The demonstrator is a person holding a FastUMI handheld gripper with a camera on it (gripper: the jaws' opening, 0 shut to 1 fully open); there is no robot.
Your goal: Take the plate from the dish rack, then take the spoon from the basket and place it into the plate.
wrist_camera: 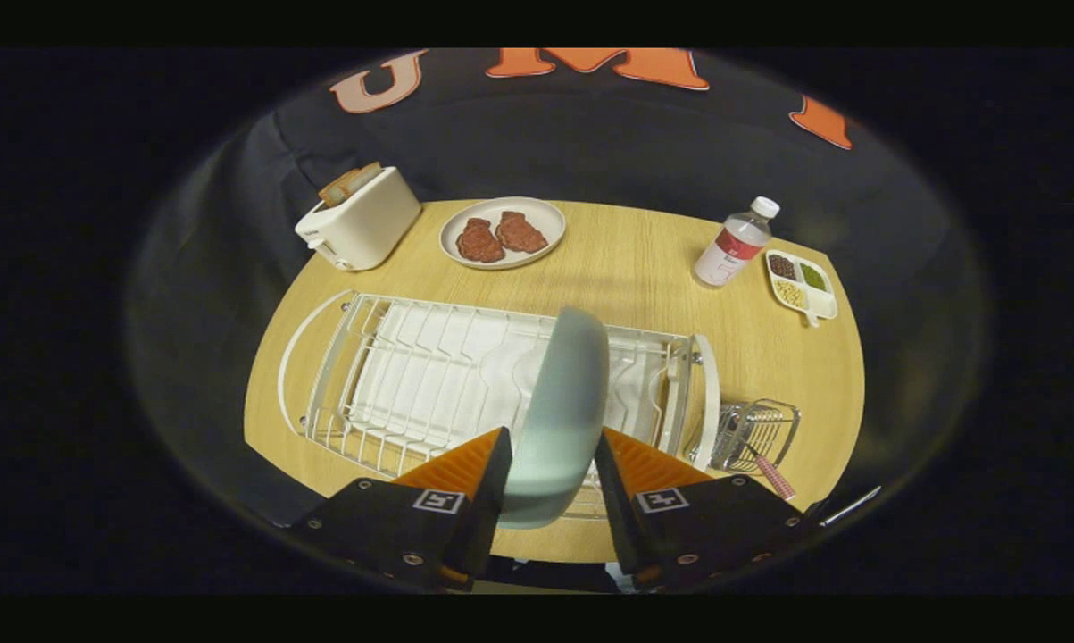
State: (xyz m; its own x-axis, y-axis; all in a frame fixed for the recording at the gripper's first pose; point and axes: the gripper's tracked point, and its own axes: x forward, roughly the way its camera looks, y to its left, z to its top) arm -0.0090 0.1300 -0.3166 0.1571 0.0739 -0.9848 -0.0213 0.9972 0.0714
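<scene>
Gripper (550,464) with jaws clamped on the edge of the pale plate (561,402), held upright above the dish rack (412,375) so it clears the wires; spoon (769,469) waits in the basket (760,433) alongside, on the worktop (626,259).

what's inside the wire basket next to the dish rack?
In the wire basket, a utensil with a pink checked handle pokes out; its head is hidden by the mesh. The gripper straddles the plate in the dish rack.

Gripper (552,446) camera, high, facing down over table (626,268)
</scene>
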